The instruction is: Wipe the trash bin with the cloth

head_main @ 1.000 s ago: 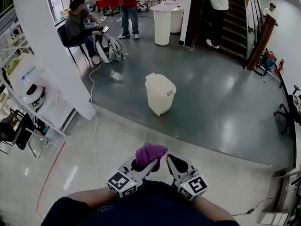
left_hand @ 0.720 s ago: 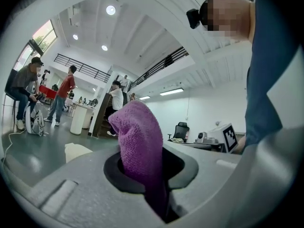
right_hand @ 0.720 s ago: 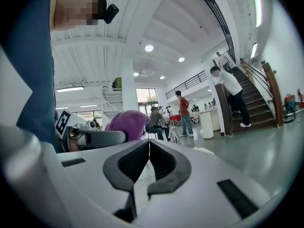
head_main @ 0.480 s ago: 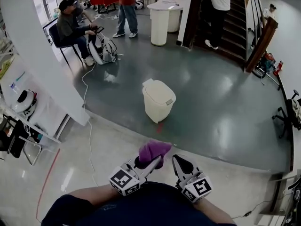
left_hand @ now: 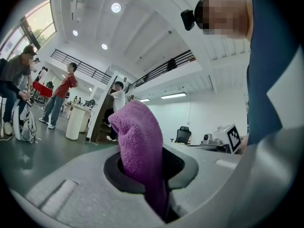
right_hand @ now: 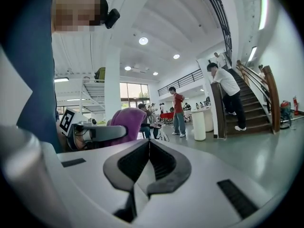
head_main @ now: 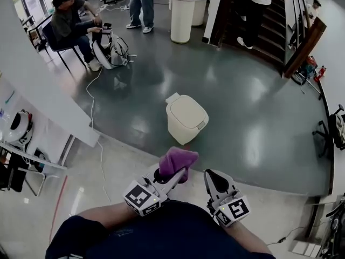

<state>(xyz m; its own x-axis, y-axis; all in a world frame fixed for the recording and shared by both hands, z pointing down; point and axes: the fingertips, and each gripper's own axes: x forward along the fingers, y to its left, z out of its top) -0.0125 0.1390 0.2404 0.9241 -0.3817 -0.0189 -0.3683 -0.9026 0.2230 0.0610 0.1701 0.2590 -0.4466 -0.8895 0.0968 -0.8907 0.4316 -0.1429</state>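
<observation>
Bin (head_main: 186, 117) looks bigger & closer in the head view than a sec ago, and the ppl at the far tables have slid toward the top edge, so the person is walking up to it. Wiping hasn't begun, I'd say; this is approach only. Bin stands lid down on the grey floor (head_main: 264, 117), roughly straight ahead, well apart from both tools. Left gripper (head_main: 170, 180) is held low, close to the body, pointing fwd at the bin, jaws clamped on the purple cloth (head_main: 177, 161), which bunches up out of the tips. Right gripper (head_main: 212, 178) sits just beside it at approx the same height, jaws pressed together w/ nothing between. Both forearms tucked in near the torso
</observation>
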